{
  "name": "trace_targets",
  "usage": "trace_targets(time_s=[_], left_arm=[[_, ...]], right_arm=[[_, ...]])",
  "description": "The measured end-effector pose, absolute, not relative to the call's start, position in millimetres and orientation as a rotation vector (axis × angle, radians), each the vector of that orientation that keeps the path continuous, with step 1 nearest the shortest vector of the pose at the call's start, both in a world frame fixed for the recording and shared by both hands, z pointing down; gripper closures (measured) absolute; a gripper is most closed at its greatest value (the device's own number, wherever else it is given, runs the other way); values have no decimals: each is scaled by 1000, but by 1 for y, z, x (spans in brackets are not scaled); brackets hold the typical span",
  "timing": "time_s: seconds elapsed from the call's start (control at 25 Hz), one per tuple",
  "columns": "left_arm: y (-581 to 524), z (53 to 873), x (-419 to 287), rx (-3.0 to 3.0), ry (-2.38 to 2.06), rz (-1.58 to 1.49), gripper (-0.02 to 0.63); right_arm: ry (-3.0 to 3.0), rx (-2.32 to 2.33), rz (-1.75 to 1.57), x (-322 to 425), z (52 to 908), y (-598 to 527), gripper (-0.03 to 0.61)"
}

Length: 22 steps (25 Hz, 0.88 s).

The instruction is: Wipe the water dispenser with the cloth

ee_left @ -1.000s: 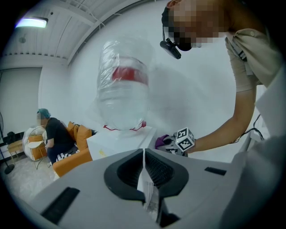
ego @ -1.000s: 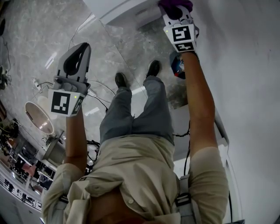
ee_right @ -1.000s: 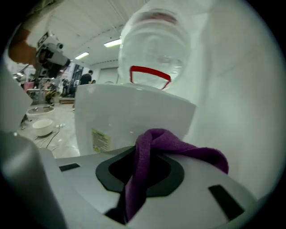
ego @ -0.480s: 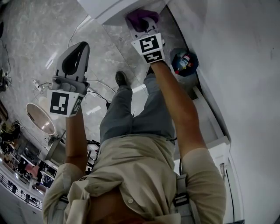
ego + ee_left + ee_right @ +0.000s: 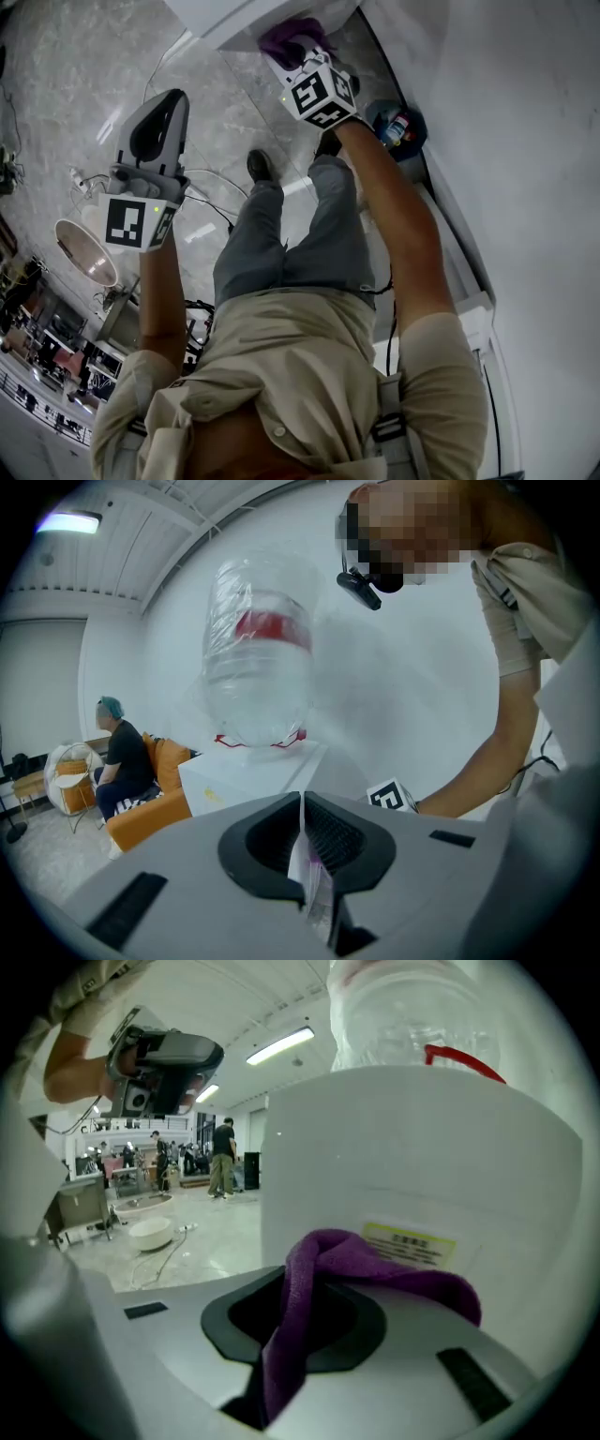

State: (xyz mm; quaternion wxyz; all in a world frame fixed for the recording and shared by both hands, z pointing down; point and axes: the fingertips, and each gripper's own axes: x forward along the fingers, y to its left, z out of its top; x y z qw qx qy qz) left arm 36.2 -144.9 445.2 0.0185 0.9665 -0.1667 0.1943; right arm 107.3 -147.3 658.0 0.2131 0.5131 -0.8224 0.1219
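Purple cloth (image 5: pixel 375 1265) clamped in right gripper (image 5: pixel 300 1330) | water dispenser (image 5: pixel 422 1166) top cropped

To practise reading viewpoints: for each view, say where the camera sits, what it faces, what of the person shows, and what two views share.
Head view: on the head, facing steeply down; torso, legs, arms, left gripper, right gripper holding the cloth at the water dispenser.
Left gripper view: on the left gripper, facing the bottle past shut jaws; right arm shows.
Right gripper view: on the right gripper, facing the dispenser over the cloth; left hand shows.
Shared: both gripper views show the bottle.
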Motion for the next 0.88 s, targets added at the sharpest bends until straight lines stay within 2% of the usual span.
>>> trace_targets(time_s=[0.2, 0.36, 0.44, 0.56, 0.88], left_arm=[[-149, 458, 34, 2981, -529, 634, 586], [-152, 464, 33, 2970, -535, 642, 586], [-153, 465, 33, 2968, -536, 642, 586], [-152, 464, 34, 2969, -534, 643, 586], [-156, 468, 38, 2980, -517, 647, 586]], right_arm=[[-2087, 1499, 359, 203, 695, -150, 518], [-1874, 1877, 568, 301, 705, -151, 518], [-1818, 2002, 641, 323, 701, -150, 518], [-1857, 1989, 656, 294, 702, -150, 517], [-2111, 1812, 746, 134, 708, -155, 516]])
